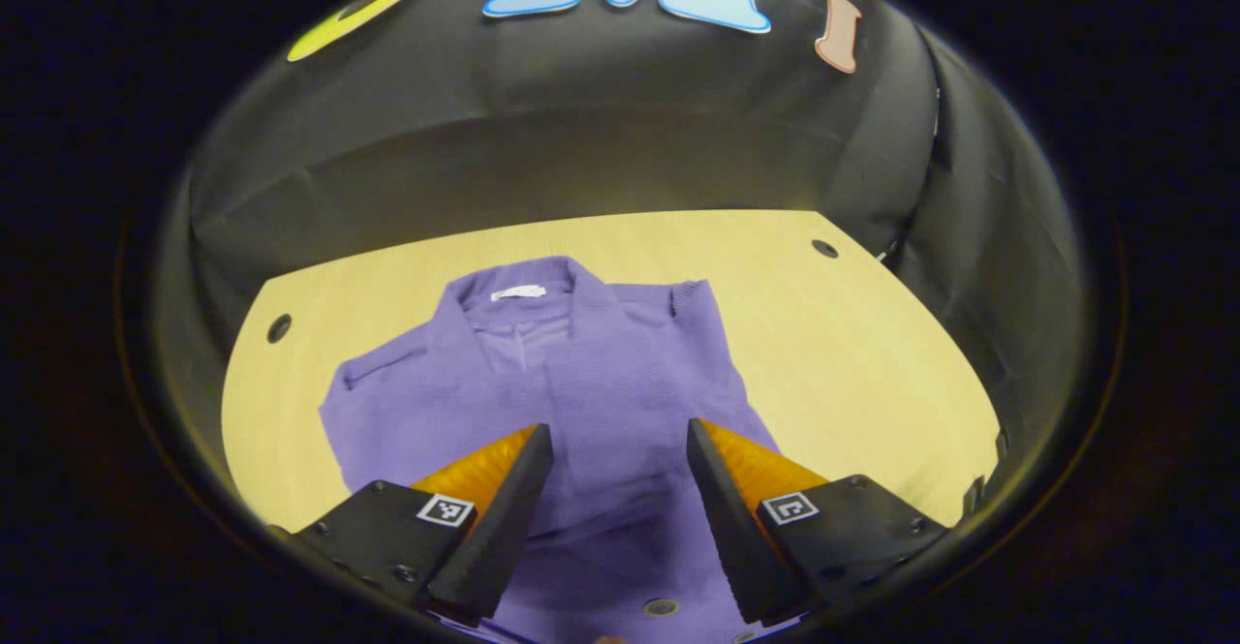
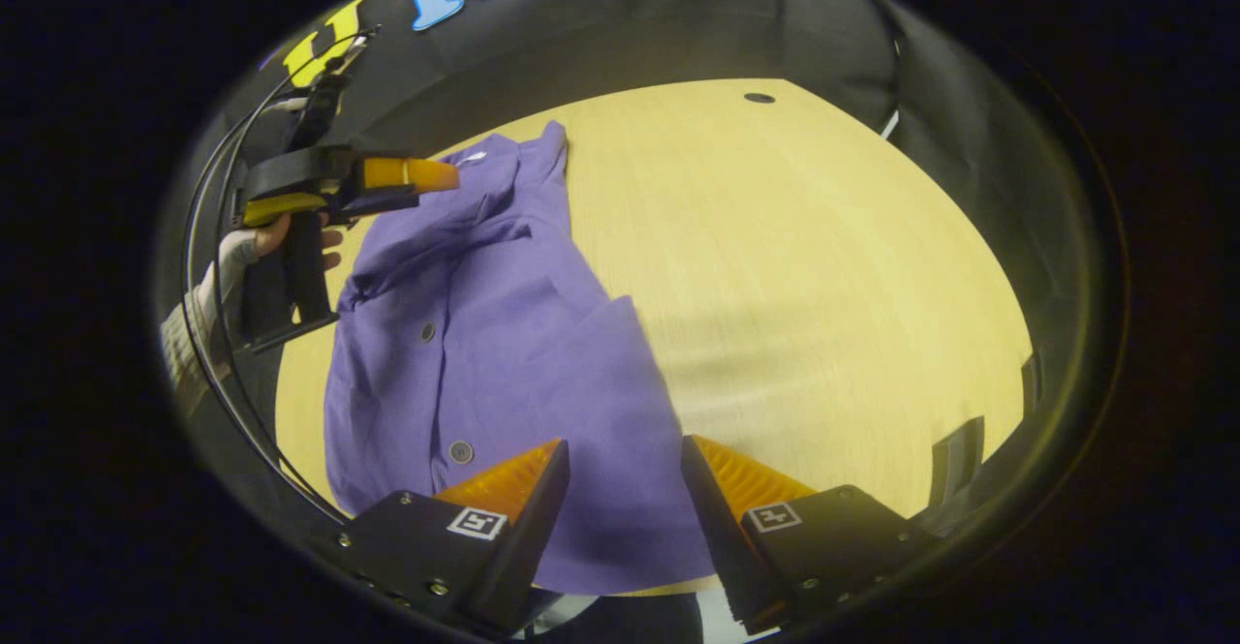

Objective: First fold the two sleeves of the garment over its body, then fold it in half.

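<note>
Left gripper (image 1: 620, 441): we see its jaws apart, holding nothing — above the shirt's middle.
Purple shirt (image 2: 484, 334): flat on the wooden table (image 2: 823, 266), collar far, hem near.
Right gripper (image 2: 625, 460): jaws apart — over the shirt's near right part.

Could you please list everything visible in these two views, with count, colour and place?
garment: one, purple, buttoned, lying on the table with a sleeve folded over its body.
buttons: at least two, grey, down the garment's front.
table: one, light wood, holes near its corners.
hand: one, in a pale sleeve, holding the left tongs at the garment's collar end.
left tongs: one pair, open above the garment.
right tongs: one pair, open over the garment's hem end.
</note>
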{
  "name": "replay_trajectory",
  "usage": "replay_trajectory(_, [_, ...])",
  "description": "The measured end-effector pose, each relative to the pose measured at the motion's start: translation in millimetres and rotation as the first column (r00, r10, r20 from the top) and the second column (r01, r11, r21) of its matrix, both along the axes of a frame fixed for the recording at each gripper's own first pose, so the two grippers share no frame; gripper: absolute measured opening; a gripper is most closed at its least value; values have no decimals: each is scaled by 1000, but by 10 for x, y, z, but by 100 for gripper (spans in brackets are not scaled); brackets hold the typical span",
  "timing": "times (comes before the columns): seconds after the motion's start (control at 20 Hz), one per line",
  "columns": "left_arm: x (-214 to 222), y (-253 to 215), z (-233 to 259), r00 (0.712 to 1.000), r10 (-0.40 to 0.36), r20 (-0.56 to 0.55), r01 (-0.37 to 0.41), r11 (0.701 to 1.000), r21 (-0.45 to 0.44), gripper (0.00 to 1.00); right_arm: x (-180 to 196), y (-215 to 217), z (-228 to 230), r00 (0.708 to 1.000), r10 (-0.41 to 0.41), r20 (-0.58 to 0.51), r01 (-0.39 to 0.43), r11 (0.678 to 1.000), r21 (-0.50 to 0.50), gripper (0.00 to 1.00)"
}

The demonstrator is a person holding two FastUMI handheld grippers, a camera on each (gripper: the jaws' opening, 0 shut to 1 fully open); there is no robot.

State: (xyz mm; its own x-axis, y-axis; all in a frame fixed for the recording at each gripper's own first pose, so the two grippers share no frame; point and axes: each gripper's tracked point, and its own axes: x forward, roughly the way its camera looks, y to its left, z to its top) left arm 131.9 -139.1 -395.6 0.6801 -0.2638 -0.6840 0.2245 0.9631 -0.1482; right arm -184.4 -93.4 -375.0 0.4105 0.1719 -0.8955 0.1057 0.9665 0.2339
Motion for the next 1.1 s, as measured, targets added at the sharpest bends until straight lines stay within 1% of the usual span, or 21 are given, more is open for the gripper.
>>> replay_trajectory(0.1, [-194,201,-40,1000,5,-8,-5,1000,5,94,-63,36,-40,999,41,-19,-41,999,-5,75])
replay_trajectory(0.15, [-293,309,-76,1000,16,-14,-16,1000,7,91,-90,48,-73,997,64,-29,-65,998,-11,75])
replay_trajectory(0.2, [-407,419,-104,999,31,-22,-31,999,10,92,-123,64,-95,995,89,-39,-89,996,-18,75])
replay_trajectory(0.25, [-535,532,-136,998,49,-32,-48,999,13,91,-158,90,-124,992,113,-50,-114,993,-25,75])
replay_trajectory(0.3, [-678,637,-166,997,68,-43,-67,998,17,92,-187,108,-151,988,139,-61,-141,989,-32,75])
replay_trajectory(0.45, [-1115,939,-274,990,123,-68,-121,992,30,91,-287,137,-231,971,218,-93,-224,973,-52,75])
replay_trajectory(0.55, [-1437,1085,-317,984,155,-91,-152,988,35,92,-314,159,-269,961,256,-108,-263,963,-58,75])
replay_trajectory(0.6, [-1598,1140,-332,980,169,-103,-166,985,40,92,-326,161,-285,956,268,-116,-277,959,-62,71])
replay_trajectory(0.65, [-1754,1198,-355,977,183,-114,-179,983,44,91,-329,148,-307,953,278,-118,-287,955,-72,76])
replay_trajectory(0.7, [-1914,1234,-375,973,193,-126,-189,981,46,93,-337,142,-312,951,286,-119,-296,952,-73,76])
replay_trajectory(0.8, [-2236,1273,-434,967,202,-158,-196,979,54,92,-387,127,-332,946,297,-130,-309,948,-78,77])
replay_trajectory(0.85, [-2393,1293,-449,964,205,-172,-197,979,58,93,-385,137,-346,945,304,-124,-315,946,-81,75])
replay_trajectory(0.9, [-2527,1306,-452,961,207,-182,-199,978,63,92,-384,135,-344,942,312,-122,-323,942,-86,79])
replay_trajectory(1.0, [-2770,1284,-479,955,208,-209,-200,978,58,92,-393,127,-340,938,322,-128,-334,938,-95,79])
replay_trajectory(1.05, [-2880,1271,-496,953,206,-223,-198,979,56,92,-402,122,-343,937,322,-132,-336,937,-100,75])
replay_trajectory(1.1, [-2982,1261,-536,950,201,-239,-193,979,60,93,-400,119,-337,937,322,-135,-336,936,-103,79])
